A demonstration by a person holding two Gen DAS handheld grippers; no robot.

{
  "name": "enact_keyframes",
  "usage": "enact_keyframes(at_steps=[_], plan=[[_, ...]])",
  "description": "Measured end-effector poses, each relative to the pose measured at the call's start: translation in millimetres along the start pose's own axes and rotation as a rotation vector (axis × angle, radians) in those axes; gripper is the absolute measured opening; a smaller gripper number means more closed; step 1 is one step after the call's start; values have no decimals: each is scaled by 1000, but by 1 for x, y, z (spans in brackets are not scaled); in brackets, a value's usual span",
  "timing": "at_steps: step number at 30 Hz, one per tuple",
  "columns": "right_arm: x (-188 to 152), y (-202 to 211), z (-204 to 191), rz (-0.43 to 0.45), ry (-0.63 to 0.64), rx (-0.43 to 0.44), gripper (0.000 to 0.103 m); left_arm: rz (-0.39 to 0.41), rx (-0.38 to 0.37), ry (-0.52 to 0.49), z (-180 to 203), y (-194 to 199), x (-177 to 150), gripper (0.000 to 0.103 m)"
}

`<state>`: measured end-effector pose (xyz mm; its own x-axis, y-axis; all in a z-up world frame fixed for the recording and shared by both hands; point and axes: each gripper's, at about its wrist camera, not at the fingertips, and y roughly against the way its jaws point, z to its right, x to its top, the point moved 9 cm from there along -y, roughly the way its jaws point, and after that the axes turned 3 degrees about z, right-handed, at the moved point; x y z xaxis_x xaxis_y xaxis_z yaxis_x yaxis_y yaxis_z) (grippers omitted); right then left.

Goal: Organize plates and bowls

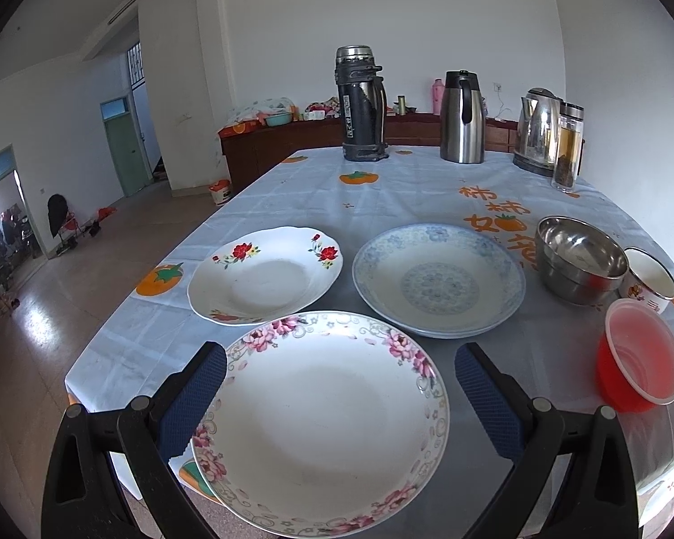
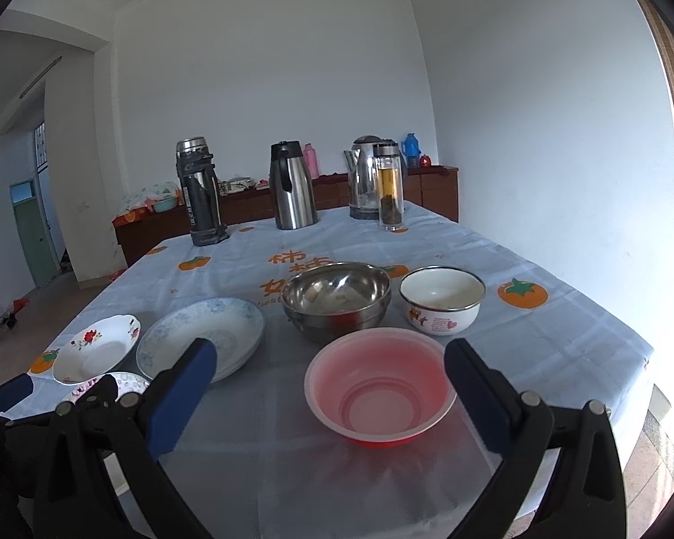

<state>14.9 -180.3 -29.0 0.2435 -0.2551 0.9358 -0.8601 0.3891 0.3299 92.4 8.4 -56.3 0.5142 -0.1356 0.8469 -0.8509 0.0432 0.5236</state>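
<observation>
Now | pink-flowered plate (image 1: 323,426) upright on table | left hand-held gripper (image 1: 337,404) apart | right hand-held gripper (image 2: 328,397) apart

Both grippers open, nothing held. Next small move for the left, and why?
Probably ease the left gripper down and forward to pinch the near rim of the pink-flowered plate. Its jaws are wide open with that plate right between them, the closest dish. The red-flowered plate and blue plate lie just beyond as stacking spots.
</observation>
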Motion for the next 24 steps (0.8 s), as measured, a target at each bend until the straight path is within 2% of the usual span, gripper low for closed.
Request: enact_keyframes(at_steps=[5, 24], plan=[[-1, -5, -3, -19, -6, 15, 103, -1, -3, 16, -7, -3, 2, 103], [-2, -13, -11, -23, 28, 9, 103, -2, -24, -28, 4, -7, 2, 103]])
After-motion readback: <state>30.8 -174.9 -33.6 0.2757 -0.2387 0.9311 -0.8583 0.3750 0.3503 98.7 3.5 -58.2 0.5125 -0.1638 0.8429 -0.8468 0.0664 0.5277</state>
